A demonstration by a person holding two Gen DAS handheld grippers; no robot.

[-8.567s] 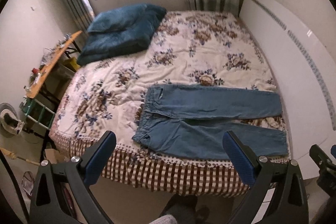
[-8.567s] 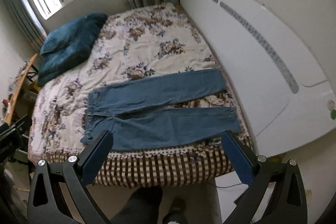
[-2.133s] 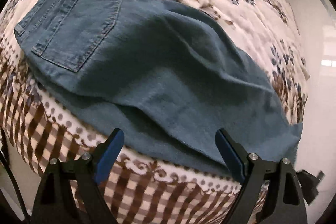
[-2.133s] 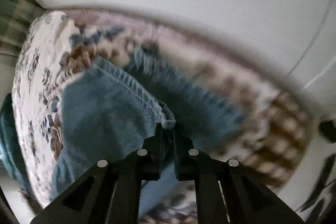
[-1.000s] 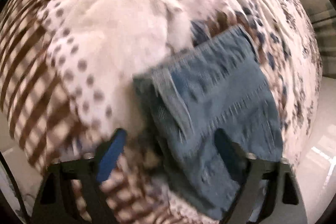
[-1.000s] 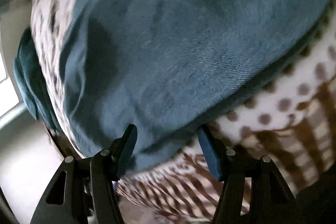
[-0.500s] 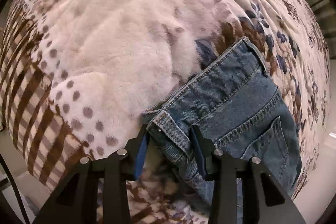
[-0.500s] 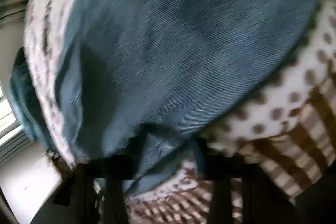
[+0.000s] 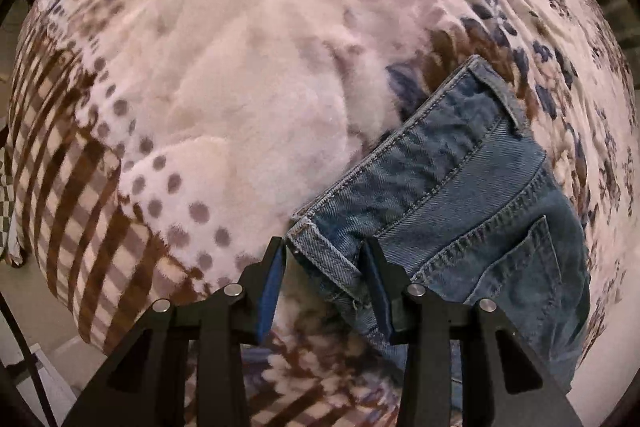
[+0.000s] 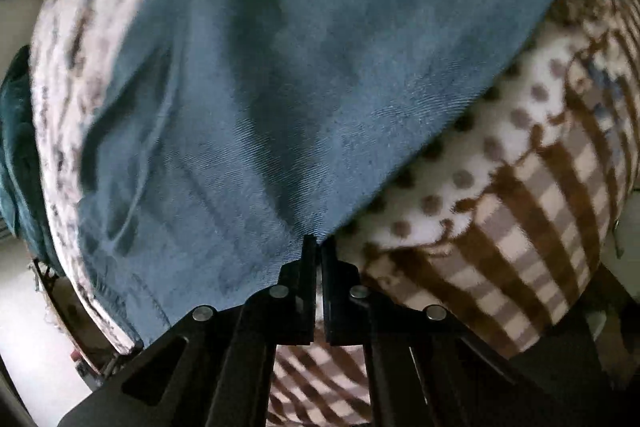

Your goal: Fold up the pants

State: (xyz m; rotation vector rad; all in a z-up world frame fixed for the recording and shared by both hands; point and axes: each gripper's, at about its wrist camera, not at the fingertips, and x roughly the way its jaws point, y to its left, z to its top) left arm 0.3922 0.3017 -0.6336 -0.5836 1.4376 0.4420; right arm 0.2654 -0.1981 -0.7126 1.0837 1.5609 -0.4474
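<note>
Blue jeans lie on the bed, folded lengthwise, back pocket up. In the left wrist view my left gripper stands partly closed around the near waistband corner, its blue-padded fingers on either side of the denim with a gap left. In the right wrist view the jeans fill most of the frame. My right gripper is shut on the near edge of the denim, which pulls to a point between the fingertips.
A floral fleece blanket with a brown checked border covers the bed and hangs over its near edge. A dark teal duvet lies at the far side. Floor shows below the bed edge.
My right gripper has closed fully on the jeans' edge; half a second ago it was open around it. My left gripper holds at the waistband corner, about as narrow as before.
</note>
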